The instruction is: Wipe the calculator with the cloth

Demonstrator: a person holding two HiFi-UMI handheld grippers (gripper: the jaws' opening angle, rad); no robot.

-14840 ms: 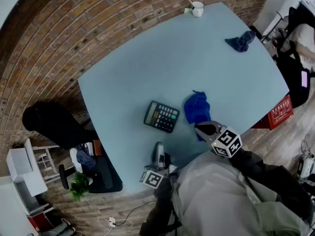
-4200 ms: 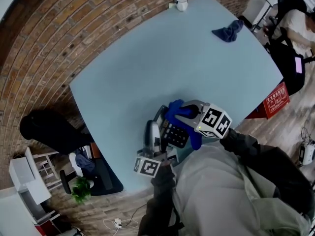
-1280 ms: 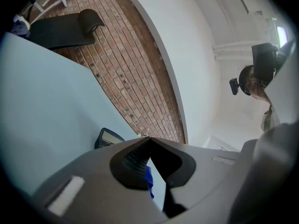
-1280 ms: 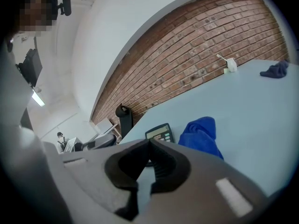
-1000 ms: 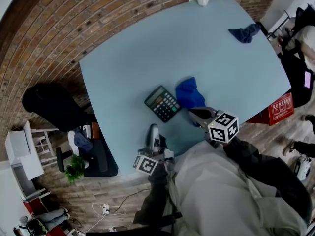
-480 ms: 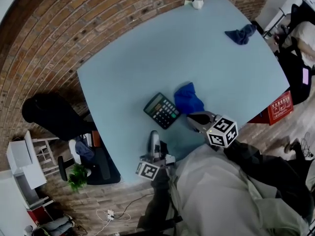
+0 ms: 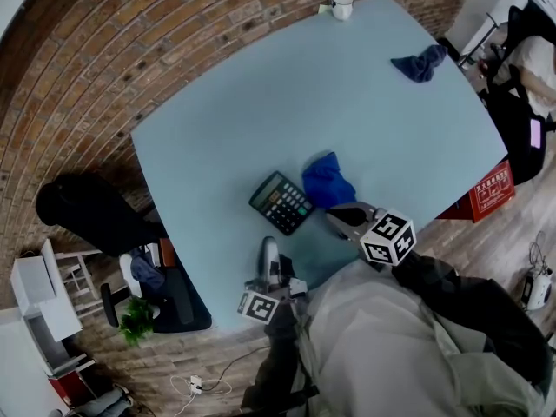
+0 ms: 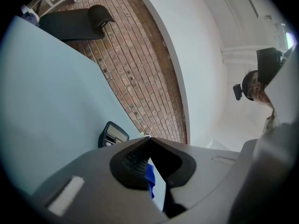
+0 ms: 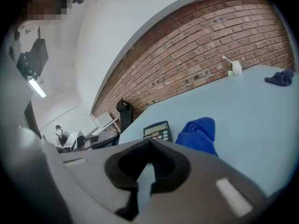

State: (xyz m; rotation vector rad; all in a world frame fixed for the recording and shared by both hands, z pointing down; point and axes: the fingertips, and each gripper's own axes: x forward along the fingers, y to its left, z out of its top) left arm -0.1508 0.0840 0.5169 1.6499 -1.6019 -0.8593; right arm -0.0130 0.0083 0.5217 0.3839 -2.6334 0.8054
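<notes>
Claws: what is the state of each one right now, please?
Left claw: closed, holding nothing.
Right claw: closed, holding nothing.

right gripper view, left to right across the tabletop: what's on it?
calculator → blue cloth → white mug at the far edge → dark blue cloth
</notes>
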